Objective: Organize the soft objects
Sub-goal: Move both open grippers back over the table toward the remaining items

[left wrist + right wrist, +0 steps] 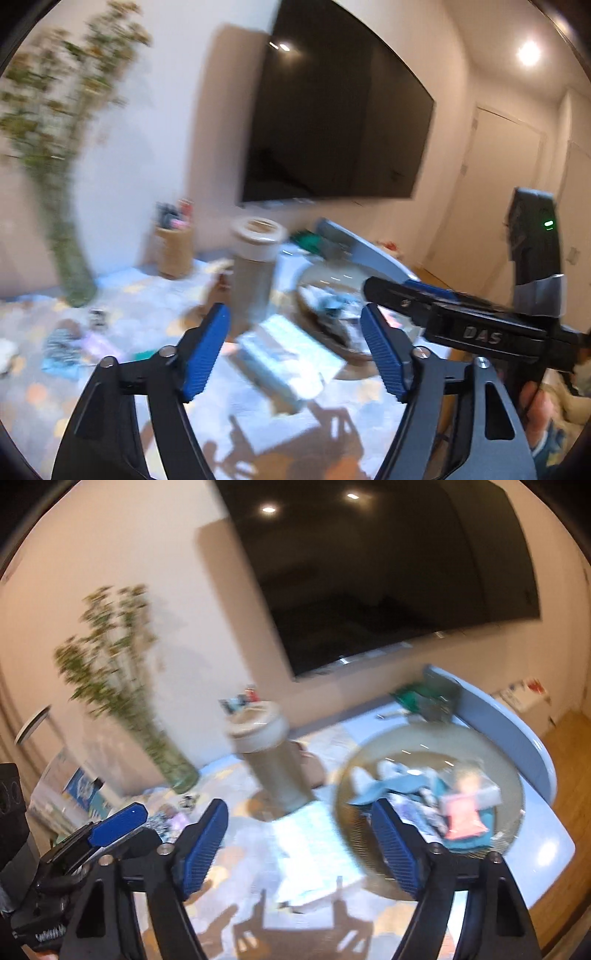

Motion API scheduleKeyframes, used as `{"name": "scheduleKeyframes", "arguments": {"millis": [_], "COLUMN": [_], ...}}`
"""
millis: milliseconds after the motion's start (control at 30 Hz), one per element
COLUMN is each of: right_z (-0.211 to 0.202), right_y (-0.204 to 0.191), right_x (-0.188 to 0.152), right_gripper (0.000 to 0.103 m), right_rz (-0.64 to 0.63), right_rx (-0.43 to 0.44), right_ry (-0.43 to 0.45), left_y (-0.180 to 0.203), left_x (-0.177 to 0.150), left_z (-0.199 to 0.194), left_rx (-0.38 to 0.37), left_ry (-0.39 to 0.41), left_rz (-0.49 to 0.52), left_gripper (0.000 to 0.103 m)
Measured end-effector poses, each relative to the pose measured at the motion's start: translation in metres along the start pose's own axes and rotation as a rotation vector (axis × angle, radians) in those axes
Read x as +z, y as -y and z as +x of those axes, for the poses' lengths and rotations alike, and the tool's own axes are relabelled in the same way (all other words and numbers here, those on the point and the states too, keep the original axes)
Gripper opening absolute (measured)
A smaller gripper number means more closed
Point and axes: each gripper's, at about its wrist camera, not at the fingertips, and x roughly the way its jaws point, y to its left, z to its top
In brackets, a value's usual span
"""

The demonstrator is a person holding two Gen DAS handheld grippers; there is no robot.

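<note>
Both views are motion-blurred. My left gripper [295,325] is open and empty above the table, over a pale blue soft pack [288,358] lying flat. My right gripper [299,819] is open and empty, also over that pack [314,845]. A round glass bowl [369,760] at the right holds several soft items, among them a pink one [463,812] and a light blue cloth [391,786]. The bowl [314,280] shows behind my left gripper's right finger. More small soft items [70,343] lie on the table at the left. The right gripper's body [480,332] crosses the left wrist view.
A tall beige tumbler [255,266] with a white lid stands mid-table, also in the right wrist view [273,760]. A glass vase of green stems [62,206] stands at the left, a woven cup of pens [173,247] behind. A dark TV [332,122] hangs on the wall.
</note>
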Motion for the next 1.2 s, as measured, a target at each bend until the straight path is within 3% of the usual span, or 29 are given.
{"name": "scheduleKeyframes", "arguments": {"millis": [133,333,500,700,767,867,933,1067,1200], "right_z": [-0.015,-0.029,-0.020,-0.009,-0.006,0.002,0.007,0.016,0.033], "right_y": [-0.042,-0.110,-0.152,-0.161,-0.158,-0.150,-0.144,-0.138,-0.140], "right_x": [-0.011,-0.040,-0.071,-0.095,-0.100,-0.103,-0.103,-0.101,-0.099], "right_gripper": [0.080,0.091,0.092,0.092,0.092,0.092,0.092,0.092,0.092], "right_rz": [-0.047,-0.168,-0.288,-0.225,-0.185,-0.141,-0.129,-0.100,-0.111], "right_rx": [0.040,0.098,0.084,0.106,0.083,0.077,0.059,0.054,0.048], "right_ry": [0.068,0.114,0.082,0.048,0.042,0.007,-0.008,-0.036,-0.071], "left_y": [-0.018,-0.060,-0.102,-0.117,-0.123,-0.137,-0.150,-0.173,-0.187], "left_x": [-0.012,-0.046,-0.075,-0.106,-0.112,-0.112,-0.110,-0.105,-0.095], "left_z": [-0.033,-0.078,-0.107,-0.130,-0.138,-0.154,-0.167,-0.186,-0.173], "left_rx": [0.217,0.362,0.377,0.421,0.478,0.568,0.587,0.560,0.549], "left_ry": [0.021,0.040,0.041,0.029,0.028,0.046,0.069,0.103,0.071], "left_rz": [-0.004,-0.074,-0.168,-0.163,-0.128,-0.102,-0.115,-0.190,-0.190], "left_gripper": [0.073,0.073,0.073,0.073,0.073,0.073,0.073,0.073,0.073]}}
